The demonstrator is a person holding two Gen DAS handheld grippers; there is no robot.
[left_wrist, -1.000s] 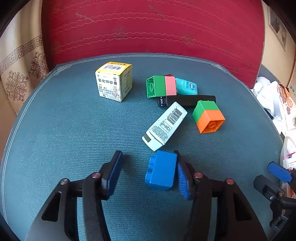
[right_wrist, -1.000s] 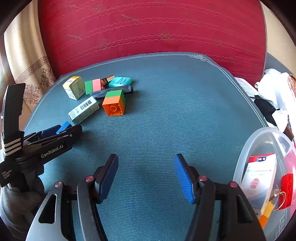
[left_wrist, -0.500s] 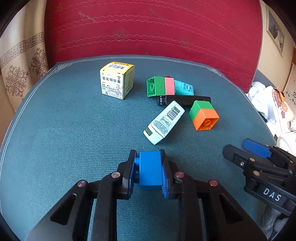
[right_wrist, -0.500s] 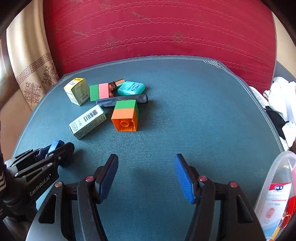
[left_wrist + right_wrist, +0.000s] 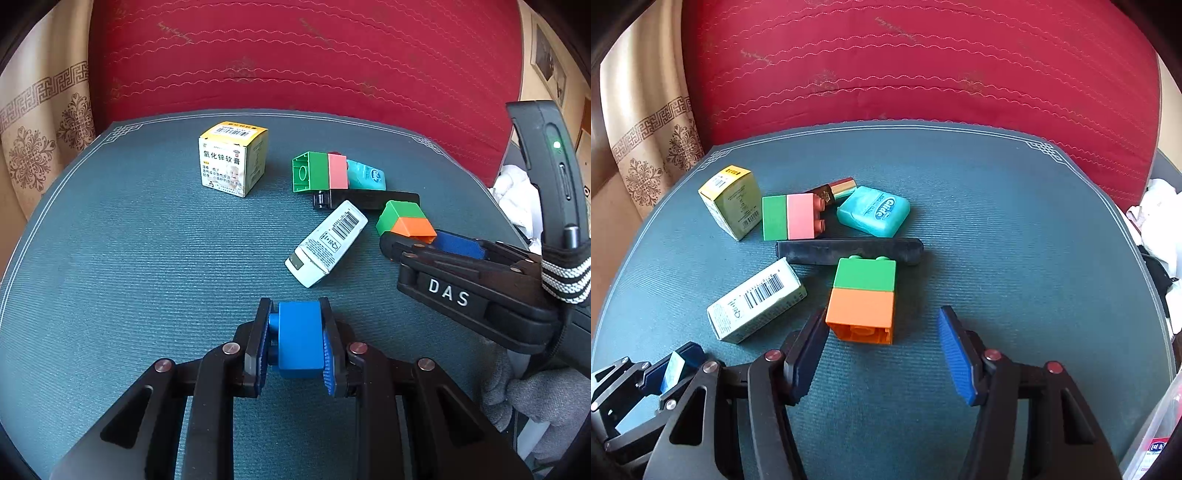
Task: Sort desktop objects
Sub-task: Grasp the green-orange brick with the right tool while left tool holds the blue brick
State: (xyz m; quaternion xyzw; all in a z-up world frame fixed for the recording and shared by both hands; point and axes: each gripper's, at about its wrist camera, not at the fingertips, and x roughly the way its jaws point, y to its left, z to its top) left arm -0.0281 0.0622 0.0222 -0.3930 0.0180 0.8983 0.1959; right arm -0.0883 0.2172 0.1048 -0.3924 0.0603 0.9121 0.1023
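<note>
My left gripper is shut on a blue brick just above the teal mat. My right gripper is open, its fingers on either side of the near end of a green-and-orange brick; the left pad sits at the brick's side. That brick also shows in the left wrist view with the right gripper beside it. A white barcode box, a green-and-pink brick, a yellow box, a teal floss case and a black bar lie behind.
A red cushion stands behind the mat. A clear plastic container shows at the lower right edge of the right wrist view. White and dark cloth lies off the mat's right side. A patterned curtain hangs at the left.
My left gripper closed on the blue brick and holds it. My right gripper moved forward and left until its open fingers reached the green-and-orange brick.
</note>
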